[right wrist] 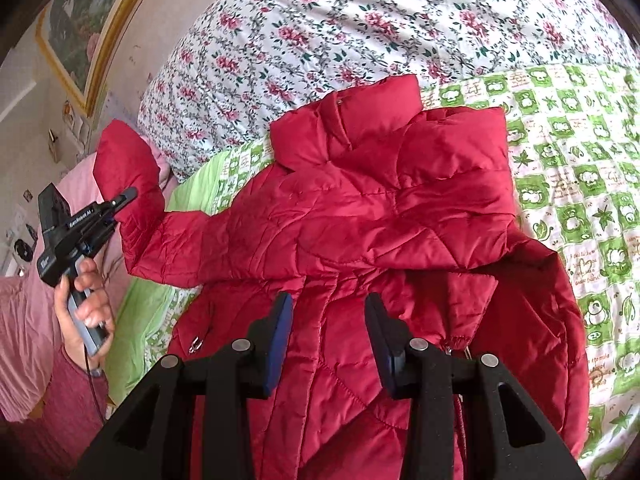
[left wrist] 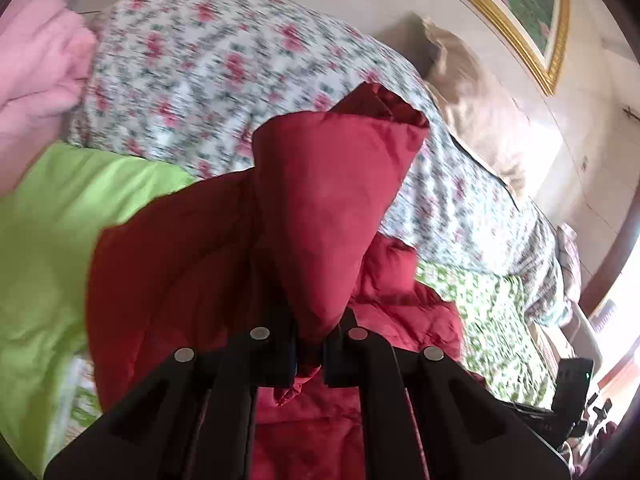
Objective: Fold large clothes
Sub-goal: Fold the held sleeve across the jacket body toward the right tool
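Two grippers are mine here. My left gripper (left wrist: pixel 310 354) has its jaws pressed together on the cuff end of the red jacket's sleeve (left wrist: pixel 332 200), holding it lifted off the bed. My right gripper (right wrist: pixel 326 340) stands with its jaws spread and nothing between them, hovering over the red jacket (right wrist: pixel 360 216), which lies spread on the green patterned sheet (right wrist: pixel 580 208) in front of the floral quilt (right wrist: pixel 360 20). I judge the jacket light, puffy and a bit slick, so it will slump and slide; seams, cuffs, hem and collar offer the firmest hold. I see no containers here.
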{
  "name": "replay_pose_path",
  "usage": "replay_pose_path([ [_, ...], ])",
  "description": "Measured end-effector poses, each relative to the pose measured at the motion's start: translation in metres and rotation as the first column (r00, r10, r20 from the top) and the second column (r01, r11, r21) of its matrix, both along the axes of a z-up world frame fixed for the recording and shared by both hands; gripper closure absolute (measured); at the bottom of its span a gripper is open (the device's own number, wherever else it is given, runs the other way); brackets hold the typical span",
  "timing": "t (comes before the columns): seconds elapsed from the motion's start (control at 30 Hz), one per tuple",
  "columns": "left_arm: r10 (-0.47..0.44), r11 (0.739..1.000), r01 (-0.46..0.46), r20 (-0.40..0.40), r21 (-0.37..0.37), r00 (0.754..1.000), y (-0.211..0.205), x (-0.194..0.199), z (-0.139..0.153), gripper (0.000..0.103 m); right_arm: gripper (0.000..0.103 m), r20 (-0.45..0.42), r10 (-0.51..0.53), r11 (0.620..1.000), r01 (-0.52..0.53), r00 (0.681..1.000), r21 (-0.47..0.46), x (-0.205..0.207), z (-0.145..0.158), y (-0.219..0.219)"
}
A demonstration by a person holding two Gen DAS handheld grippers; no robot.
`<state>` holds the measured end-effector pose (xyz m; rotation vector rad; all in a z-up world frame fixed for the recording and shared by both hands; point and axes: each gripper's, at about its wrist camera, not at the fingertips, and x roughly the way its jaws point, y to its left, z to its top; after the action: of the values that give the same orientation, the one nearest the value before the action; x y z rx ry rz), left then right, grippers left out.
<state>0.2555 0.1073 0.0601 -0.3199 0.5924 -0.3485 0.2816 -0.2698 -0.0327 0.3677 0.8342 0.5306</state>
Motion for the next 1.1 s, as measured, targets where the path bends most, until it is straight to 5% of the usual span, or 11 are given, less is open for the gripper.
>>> replay_pose_path([
  [0.57,-0.225,0.956,0.240,-0.104,0.170,0.969,-0.178,0.004,-0.066,0.097,0.062,-0.021,-0.100,0.979,0.102,0.995,0.177,0.038,0.009,-0.053],
  [0.77,-0.246,0.931,0.275,-0.146,0.240,0.958,-0.216,0.009,-0.093,0.097,0.055,-0.055,-0.107,0.947,0.119,0.993,0.299,0.067,0.003,-0.066],
  [0.87,-0.246,0.916,0.286,-0.170,0.281,0.954,-0.227,0.011,-0.106,0.096,0.035,-0.097,-0.083,0.935,0.111,0.992,0.336,0.085,-0.005,-0.062],
  [0.9,-0.246,0.911,0.291,-0.179,0.292,0.952,-0.229,0.010,-0.110,0.095,0.024,-0.112,-0.080,0.931,0.114,0.991,0.346,0.089,-0.008,-0.061],
  [1.1,-0.315,0.903,0.357,-0.200,0.237,0.928,-0.231,0.002,-0.115,0.069,0.023,-0.187,-0.038,0.905,0.113,0.982,0.410,0.115,-0.028,-0.051],
])
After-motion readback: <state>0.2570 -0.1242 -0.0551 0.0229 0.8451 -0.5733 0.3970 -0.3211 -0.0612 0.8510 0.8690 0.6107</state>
